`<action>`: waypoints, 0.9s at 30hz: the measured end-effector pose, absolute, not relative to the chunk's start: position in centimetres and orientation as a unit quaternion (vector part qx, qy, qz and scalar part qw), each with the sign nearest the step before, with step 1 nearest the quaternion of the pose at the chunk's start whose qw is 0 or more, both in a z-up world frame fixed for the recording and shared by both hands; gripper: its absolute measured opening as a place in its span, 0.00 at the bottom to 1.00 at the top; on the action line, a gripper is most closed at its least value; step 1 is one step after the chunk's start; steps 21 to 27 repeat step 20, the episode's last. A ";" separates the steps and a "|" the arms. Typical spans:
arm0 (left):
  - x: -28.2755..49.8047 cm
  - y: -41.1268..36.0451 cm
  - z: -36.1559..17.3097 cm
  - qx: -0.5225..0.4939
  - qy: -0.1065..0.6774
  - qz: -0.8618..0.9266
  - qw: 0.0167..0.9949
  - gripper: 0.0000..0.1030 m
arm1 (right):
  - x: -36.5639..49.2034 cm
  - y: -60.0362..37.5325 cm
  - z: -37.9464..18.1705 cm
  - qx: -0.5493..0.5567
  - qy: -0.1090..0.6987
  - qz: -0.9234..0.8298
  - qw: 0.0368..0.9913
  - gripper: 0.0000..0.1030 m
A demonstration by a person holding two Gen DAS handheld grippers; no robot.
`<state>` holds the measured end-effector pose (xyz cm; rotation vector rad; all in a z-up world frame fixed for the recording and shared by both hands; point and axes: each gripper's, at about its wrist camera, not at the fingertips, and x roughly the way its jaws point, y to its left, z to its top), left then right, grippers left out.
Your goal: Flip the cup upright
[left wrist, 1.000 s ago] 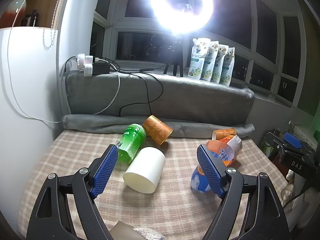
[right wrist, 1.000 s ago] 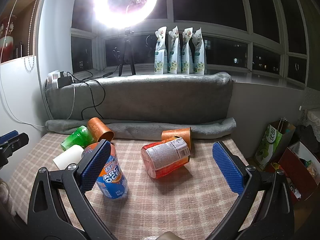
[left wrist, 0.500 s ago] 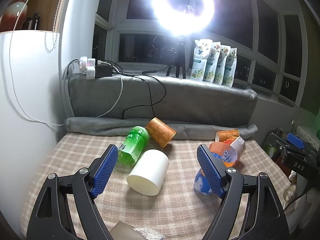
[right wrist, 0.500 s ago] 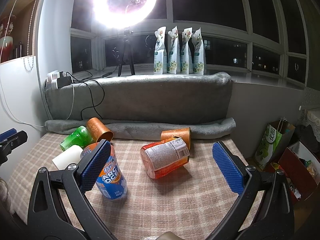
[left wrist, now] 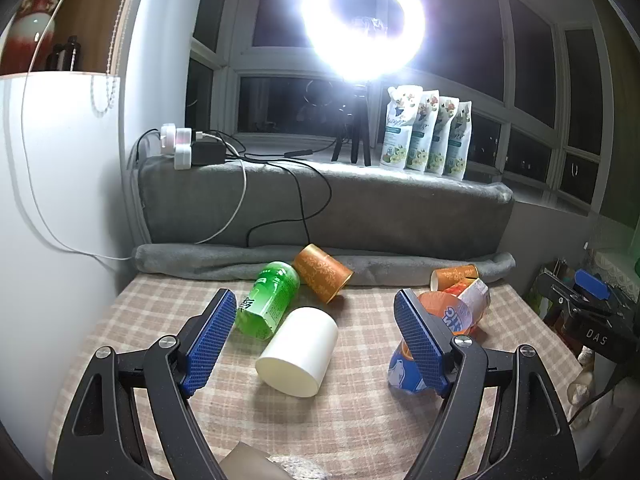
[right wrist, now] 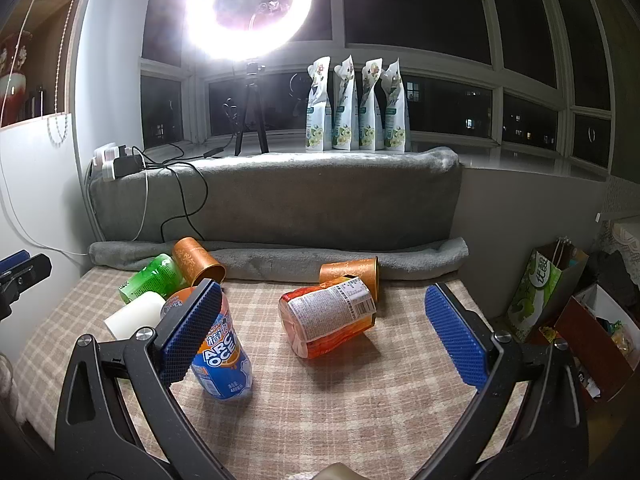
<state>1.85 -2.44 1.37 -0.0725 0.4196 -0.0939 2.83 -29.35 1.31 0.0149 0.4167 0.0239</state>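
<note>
Closest in, the left claw (left wrist: 310,330) hangs over the checked table (left wrist: 360,428) with its blue pads spread wide and nothing between them. Just past its fingertips, lined up in the gap, the white cup (left wrist: 298,352) lies on its side, open mouth turned toward the near edge. Touching its far side is a green bottle (left wrist: 268,306), also lying down, and behind that a brown patterned cup (left wrist: 322,279) tipped over against the rolled grey blanket (left wrist: 400,270).

The right claw (right wrist: 320,328) is likewise wide apart and grips nothing. Its left pad sits in front of a blue and orange bottle (right wrist: 222,354) that stands leaning on the cloth; whether the pad touches it I cannot tell. Between the pads, further out, an orange bottle with a white label (right wrist: 328,322) lies on its side. Right behind it a second brown cup (right wrist: 352,274) lies tipped by the blanket roll. From this side the white cup (right wrist: 134,316) shows at the left, well apart from the right claw.

Beyond the table a grey cushioned back (right wrist: 280,200) rises, with a power strip and cables (left wrist: 192,150) draped on its left end. On the sill stand four pouches (right wrist: 356,110) and a ring light on a tripod (right wrist: 248,12) glaring against dark windows.
</note>
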 end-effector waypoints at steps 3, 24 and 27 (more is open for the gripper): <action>1.8 -2.4 1.4 -0.036 0.208 -0.046 0.976 0.79 | 2.8 -29.4 1.3 0.007 0.207 0.012 0.978 1.00; 1.8 -2.3 1.3 -0.035 0.208 -0.046 0.976 0.79 | 2.7 -29.2 1.0 0.003 0.211 0.016 0.977 1.00; 1.8 -2.3 1.3 -0.035 0.208 -0.046 0.976 0.79 | 2.7 -29.2 1.0 0.003 0.211 0.016 0.977 1.00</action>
